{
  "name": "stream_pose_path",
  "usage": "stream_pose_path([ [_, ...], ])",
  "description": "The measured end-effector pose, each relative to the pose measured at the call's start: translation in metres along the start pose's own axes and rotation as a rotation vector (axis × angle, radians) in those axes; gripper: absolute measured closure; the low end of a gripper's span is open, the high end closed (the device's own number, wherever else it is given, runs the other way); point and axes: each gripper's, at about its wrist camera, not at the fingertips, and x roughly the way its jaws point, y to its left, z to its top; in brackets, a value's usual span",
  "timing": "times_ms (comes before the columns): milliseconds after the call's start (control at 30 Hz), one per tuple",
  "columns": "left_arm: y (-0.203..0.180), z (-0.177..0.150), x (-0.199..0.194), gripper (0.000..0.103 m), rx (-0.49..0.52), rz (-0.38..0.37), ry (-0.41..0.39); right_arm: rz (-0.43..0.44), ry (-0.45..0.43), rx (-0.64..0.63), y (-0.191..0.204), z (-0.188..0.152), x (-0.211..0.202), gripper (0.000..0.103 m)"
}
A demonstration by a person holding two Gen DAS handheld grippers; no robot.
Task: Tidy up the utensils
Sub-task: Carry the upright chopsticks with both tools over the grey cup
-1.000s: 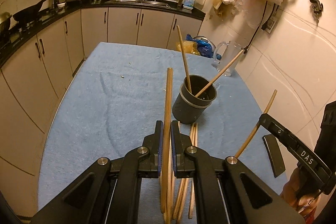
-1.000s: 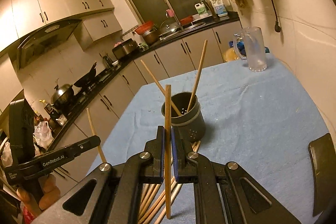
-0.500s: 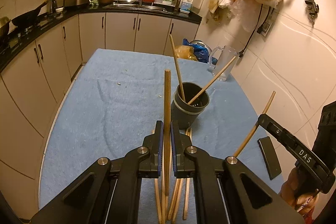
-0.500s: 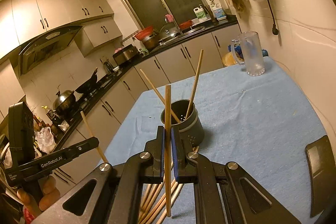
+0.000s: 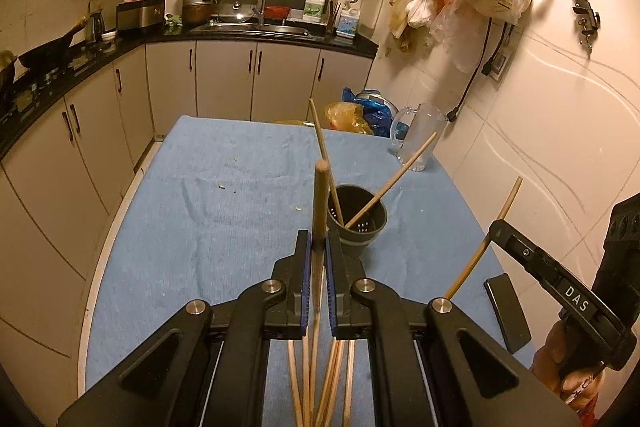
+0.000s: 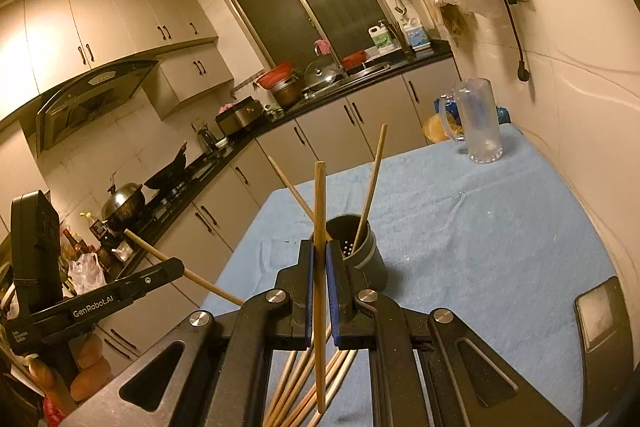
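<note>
A dark grey holder cup stands on the blue tablecloth with two wooden chopsticks leaning in it; it also shows in the right wrist view. My left gripper is shut on one chopstick, held upright above the cloth just short of the cup. My right gripper is shut on another chopstick, also upright near the cup. Several loose chopsticks lie on the cloth beneath both grippers.
A clear plastic jug stands at the table's far right corner by the wall. A black phone lies at the right edge. Kitchen cabinets and counter run along the left and far side.
Both grippers have lifted higher and tilted, each still holding its chopstick. The cup now sits lower and farther off in both views.
</note>
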Motion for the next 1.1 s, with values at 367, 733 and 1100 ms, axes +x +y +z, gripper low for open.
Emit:
stream_pose_path([
  [367, -0.004, 0.015, 0.0, 0.097, 0.006, -0.023, -0.008, -0.009, -0.044, 0.003, 0.004, 0.023, 0.0, 0.096],
  [733, -0.019, 0.055, -0.006, 0.097, 0.033, -0.035, -0.06, -0.021, -0.086, 0.004, 0.008, 0.051, 0.003, 0.096],
  [1100, -0.022, 0.101, 0.003, 0.097, 0.009, -0.039, -0.107, -0.043, -0.145, 0.038, 0.002, 0.091, 0.013, 0.096],
])
